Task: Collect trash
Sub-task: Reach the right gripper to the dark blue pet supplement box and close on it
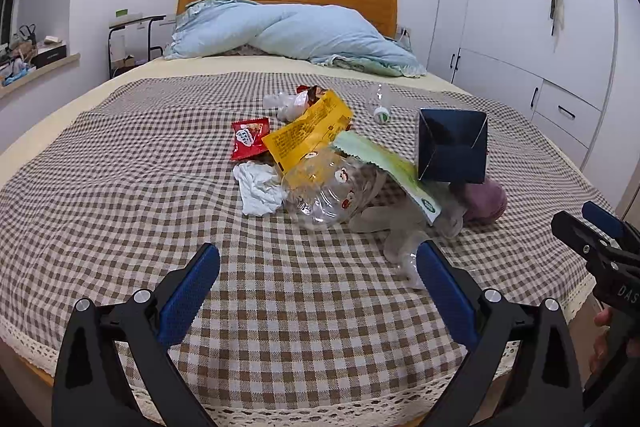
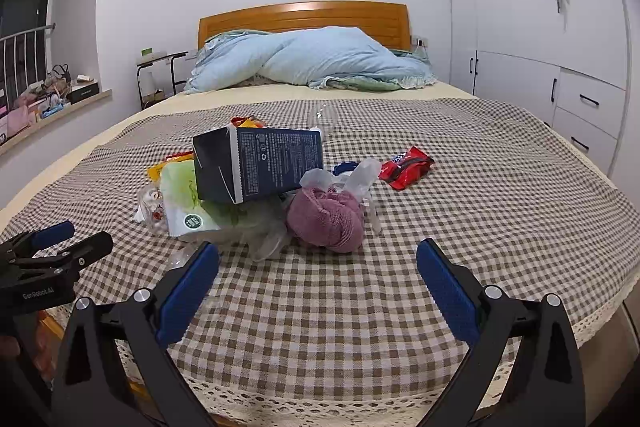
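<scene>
A pile of trash lies mid-bed on the checked cloth: a dark blue carton (image 1: 452, 147) (image 2: 260, 165), a yellow wrapper (image 1: 308, 131), a green-white packet (image 1: 392, 173) (image 2: 186, 203), a clear printed plastic bag (image 1: 332, 193), crumpled white tissue (image 1: 258, 189), a red snack packet (image 1: 248, 139) and a clear bottle (image 1: 380, 105). A pink knitted bundle (image 2: 326, 217) (image 1: 486, 203) lies beside thin clear plastic (image 2: 266, 235). Another red wrapper (image 2: 406, 167) lies to the right. My left gripper (image 1: 318, 281) is open and empty, short of the pile. My right gripper (image 2: 318, 281) is open and empty too.
The bed's checked cloth (image 1: 120, 187) has a lace hem at the near edge. A light blue duvet (image 1: 296, 35) lies at the wooden headboard. White wardrobes (image 2: 540, 27) stand on the right. A black side table (image 1: 136, 39) and a cluttered window sill (image 2: 52, 95) are on the left.
</scene>
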The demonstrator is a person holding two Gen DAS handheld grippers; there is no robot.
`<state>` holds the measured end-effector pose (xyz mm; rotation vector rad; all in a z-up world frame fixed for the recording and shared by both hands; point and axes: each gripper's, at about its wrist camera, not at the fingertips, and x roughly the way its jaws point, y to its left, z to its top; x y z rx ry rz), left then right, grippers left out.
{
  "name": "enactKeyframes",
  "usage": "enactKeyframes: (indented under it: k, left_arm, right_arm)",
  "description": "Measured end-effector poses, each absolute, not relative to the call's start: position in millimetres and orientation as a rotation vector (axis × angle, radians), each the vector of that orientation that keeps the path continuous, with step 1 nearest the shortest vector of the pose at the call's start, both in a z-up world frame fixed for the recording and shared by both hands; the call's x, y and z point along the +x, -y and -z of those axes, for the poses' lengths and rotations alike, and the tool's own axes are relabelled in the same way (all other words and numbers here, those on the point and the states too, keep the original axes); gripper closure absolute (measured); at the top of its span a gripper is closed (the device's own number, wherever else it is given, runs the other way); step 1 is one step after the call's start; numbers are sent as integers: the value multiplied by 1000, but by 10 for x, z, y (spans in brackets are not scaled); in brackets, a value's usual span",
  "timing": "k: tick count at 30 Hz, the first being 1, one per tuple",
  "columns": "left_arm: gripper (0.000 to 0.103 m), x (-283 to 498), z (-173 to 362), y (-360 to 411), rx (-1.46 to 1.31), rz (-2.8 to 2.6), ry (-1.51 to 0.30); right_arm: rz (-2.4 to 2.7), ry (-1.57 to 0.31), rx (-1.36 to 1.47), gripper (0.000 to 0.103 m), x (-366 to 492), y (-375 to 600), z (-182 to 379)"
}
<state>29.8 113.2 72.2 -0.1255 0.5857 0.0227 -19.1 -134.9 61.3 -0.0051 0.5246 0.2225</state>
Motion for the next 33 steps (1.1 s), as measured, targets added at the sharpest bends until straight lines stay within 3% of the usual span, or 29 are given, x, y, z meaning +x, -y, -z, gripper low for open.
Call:
enactKeyframes:
  k: [20,31,33]
  left_arm:
    - [8,703,-856,-1770,-123,-202,-541]
    - [8,794,-793,-1865,-154,-209,-561]
    - [8,803,-782,-1851,-153,-207,-559]
  right_arm:
    - [-129,-445,-12,8,295,393,-868]
    - [23,-549,-33,8,791,201,-538]
    - [13,-549,-24,23,784,247,-522]
